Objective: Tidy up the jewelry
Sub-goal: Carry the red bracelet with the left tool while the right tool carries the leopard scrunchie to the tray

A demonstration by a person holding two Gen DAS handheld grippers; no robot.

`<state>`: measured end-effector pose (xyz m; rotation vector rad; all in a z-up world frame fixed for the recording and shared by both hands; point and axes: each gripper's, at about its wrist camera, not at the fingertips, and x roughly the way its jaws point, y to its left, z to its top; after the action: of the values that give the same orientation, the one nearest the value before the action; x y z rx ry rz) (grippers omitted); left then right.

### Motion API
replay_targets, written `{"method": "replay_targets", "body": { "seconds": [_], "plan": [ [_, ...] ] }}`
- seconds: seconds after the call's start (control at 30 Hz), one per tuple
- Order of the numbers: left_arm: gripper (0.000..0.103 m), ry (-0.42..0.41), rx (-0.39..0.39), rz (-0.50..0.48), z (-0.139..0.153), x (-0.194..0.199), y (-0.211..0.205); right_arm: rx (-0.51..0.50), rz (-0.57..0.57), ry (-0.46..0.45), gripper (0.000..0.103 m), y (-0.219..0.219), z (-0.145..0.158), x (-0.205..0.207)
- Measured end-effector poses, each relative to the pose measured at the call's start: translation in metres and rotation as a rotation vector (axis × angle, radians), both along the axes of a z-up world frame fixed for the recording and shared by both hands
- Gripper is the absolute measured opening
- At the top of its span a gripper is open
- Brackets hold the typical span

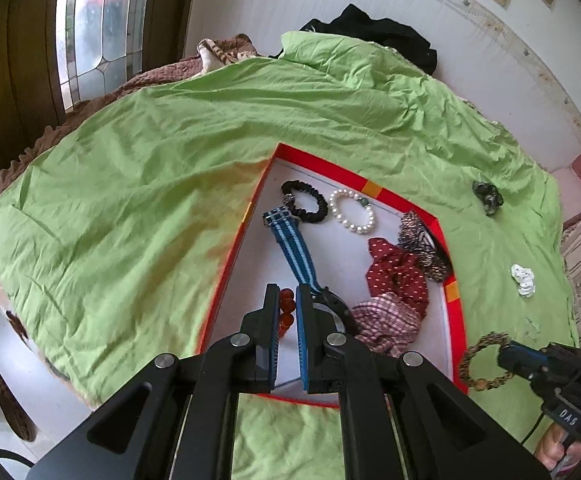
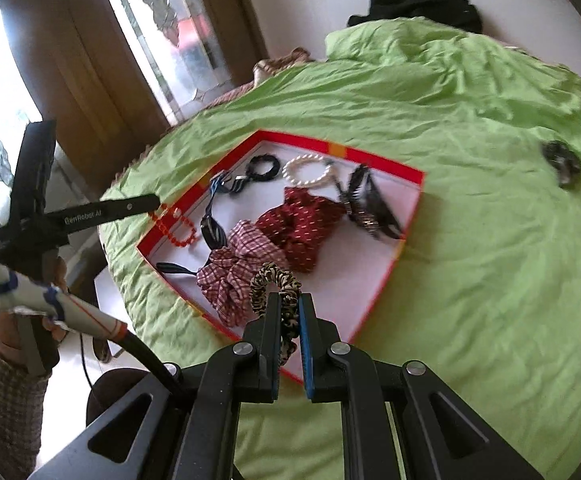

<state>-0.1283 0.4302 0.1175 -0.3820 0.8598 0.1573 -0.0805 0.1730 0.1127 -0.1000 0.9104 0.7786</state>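
Now, box: a flat red cardboard box [image 1: 374, 190] with a white floor lies on the wrinkled green bed sheet [image 1: 150, 184], in the middle of both views.
Left gripper: the black left gripper [image 1: 288, 312] has its two fingers close together on a string of round orange beads [image 1: 286, 308], low in the middle of the left view; in the right view the beads [image 2: 178, 228] hang over the box's left edge.
Right gripper: the black right gripper [image 2: 289, 312] is pinched on a tan and black striped hair scrunchie [image 2: 278, 292], low in the middle of the right view, above the near part of the box.
In the box, top: a black hair tie [image 1: 305, 202] sits beside a white pearl bracelet [image 1: 352, 211].
In the box, middle: a blue striped watch strap [image 1: 296, 250] runs from the hair tie down toward the left gripper.
In the box, right: a dark red dotted scrunchie [image 1: 398, 270] touches a red and white checked scrunchie [image 1: 386, 322], with dark hair clips [image 1: 420, 246] by the right wall.
On the sheet: a dark green scrunchie [image 1: 488, 197] and a small white scrunchie [image 1: 523, 279] lie to the right of the box, well apart from it.
Far back: a black cloth [image 1: 374, 34] lies at the top, past the sheet.
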Motion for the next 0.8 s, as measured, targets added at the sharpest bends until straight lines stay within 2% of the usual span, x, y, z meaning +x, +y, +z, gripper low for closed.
{"method": "replay_targets", "body": {
  "seconds": [0.17, 0.4, 0.8],
  "plan": [
    [0.007, 0.04, 0.002, 0.024, -0.014, 0.008, 0.011, -0.04, 0.01, 0.044, 0.009, 0.017, -0.022, 0.008],
    [0.007, 0.078, 0.029, 0.043, -0.027, 0.012, 0.015, -0.093, -0.014, 0.065, 0.009, 0.019, -0.044, 0.017],
    [0.008, 0.081, 0.069, 0.067, -0.03, 0.009, 0.012, -0.115, -0.026, 0.074, 0.01, 0.024, -0.058, 0.023]
  ]
}}
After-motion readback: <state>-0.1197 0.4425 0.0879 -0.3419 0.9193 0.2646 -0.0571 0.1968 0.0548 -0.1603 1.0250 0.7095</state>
